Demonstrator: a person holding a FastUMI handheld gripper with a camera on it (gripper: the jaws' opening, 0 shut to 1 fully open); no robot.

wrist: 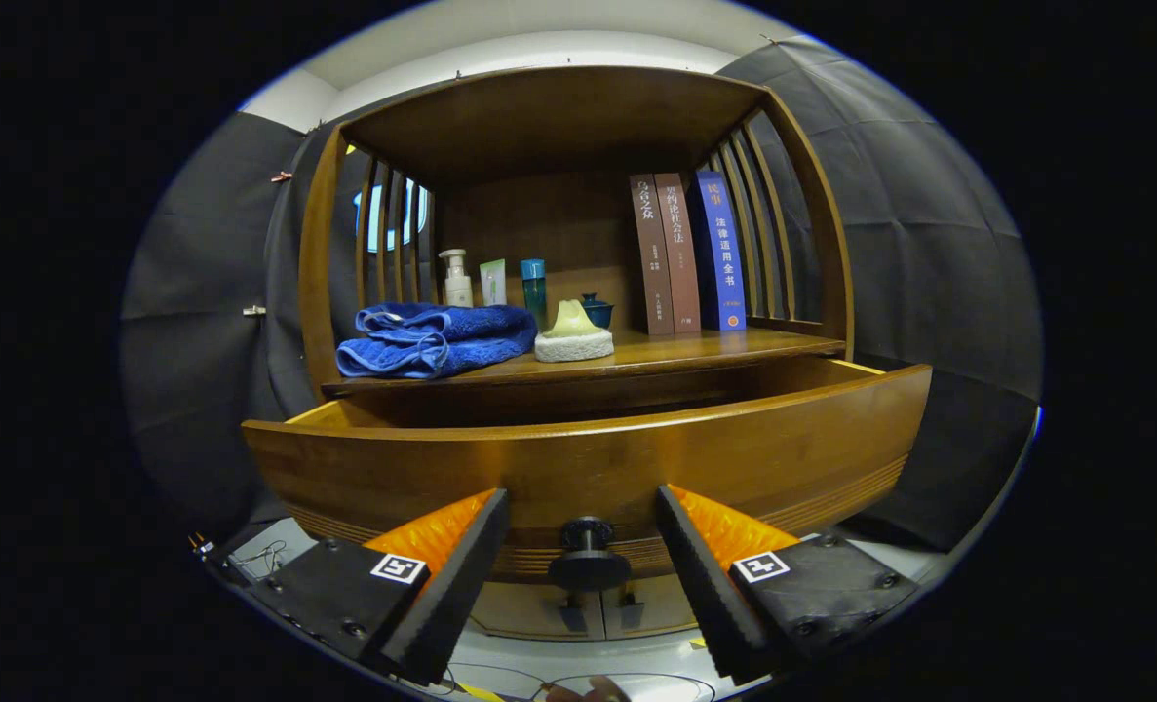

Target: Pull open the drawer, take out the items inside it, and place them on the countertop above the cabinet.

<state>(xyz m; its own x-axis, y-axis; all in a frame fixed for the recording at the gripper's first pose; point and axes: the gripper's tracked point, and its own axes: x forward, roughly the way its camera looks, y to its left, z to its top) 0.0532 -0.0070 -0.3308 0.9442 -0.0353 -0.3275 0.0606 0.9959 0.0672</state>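
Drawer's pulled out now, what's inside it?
Cannot tell: the drawer front hides its interior. The open gripper straddles the knob without touching.

The tongs (583,575) are two wedge-shaped fingers (456,585) with finely ribbed inner faces, each fixed to a black block. Each block carries a small square black-and-white marker on top and round screws along its near edge. The fingers stand apart. Thin cables trail beneath the blocks.
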